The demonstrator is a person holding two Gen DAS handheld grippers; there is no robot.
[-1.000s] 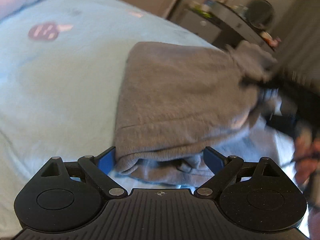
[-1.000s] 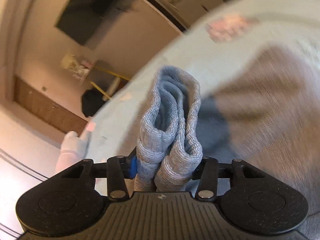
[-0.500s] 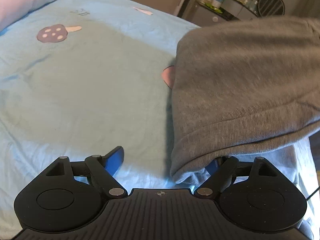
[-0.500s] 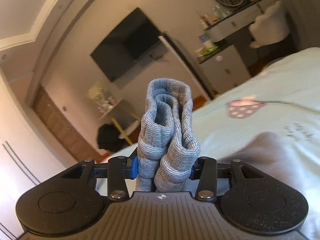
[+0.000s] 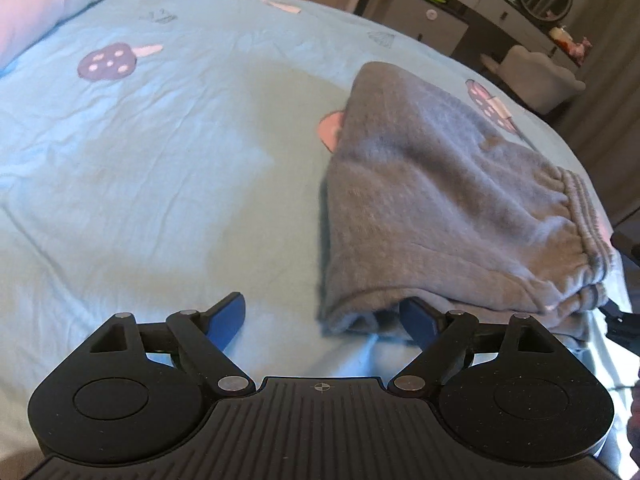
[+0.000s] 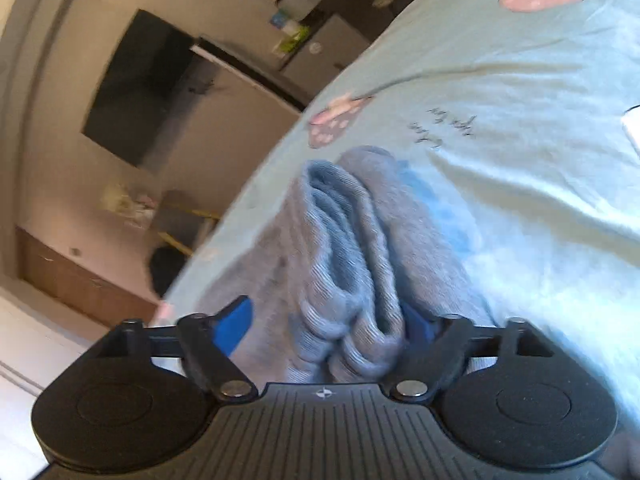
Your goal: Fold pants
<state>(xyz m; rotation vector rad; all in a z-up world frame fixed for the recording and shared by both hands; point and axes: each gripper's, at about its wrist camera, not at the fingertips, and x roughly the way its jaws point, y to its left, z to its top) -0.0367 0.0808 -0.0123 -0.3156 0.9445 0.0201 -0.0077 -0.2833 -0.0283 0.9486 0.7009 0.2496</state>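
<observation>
Jaws apart, pants [image 5: 440, 200] hem seemingly released

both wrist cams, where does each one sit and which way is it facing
Left wrist: on the left hand-held gripper, facing across the blue bedsheet at the folded grey pants; its open fingers show.
Right wrist: on the right hand-held gripper, tilted, facing the pants' bunched edge, bed and wall TV.
Shared: pants, bedsheet.
</observation>
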